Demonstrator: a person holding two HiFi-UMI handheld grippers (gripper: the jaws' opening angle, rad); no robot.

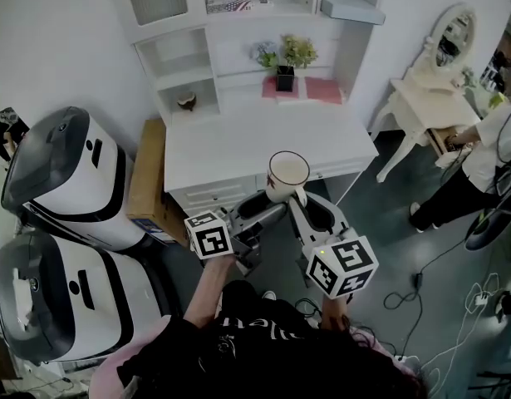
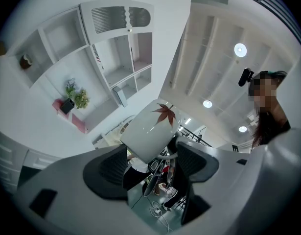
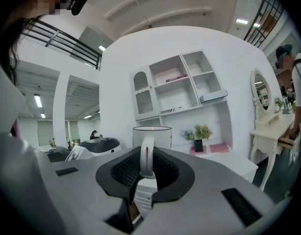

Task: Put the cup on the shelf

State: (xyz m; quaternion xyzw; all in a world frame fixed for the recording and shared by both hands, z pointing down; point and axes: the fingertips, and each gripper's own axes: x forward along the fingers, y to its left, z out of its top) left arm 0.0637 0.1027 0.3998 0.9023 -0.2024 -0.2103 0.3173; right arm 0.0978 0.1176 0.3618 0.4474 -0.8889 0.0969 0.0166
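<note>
Clamping the handle of the white cup (image 1: 287,174), the right tool (image 3: 146,166) holds it upright; the left tool (image 2: 151,161) stands wide open.

Finding open room across the white desk top (image 1: 263,144). Meeting a potted plant (image 1: 286,66) and pink pads (image 1: 324,90) at its back. Finding the upper left shelf cubby (image 1: 179,52) open, the lower one holding a small brown thing (image 1: 187,100). Running into a cardboard box (image 1: 147,177) leftward.
</note>
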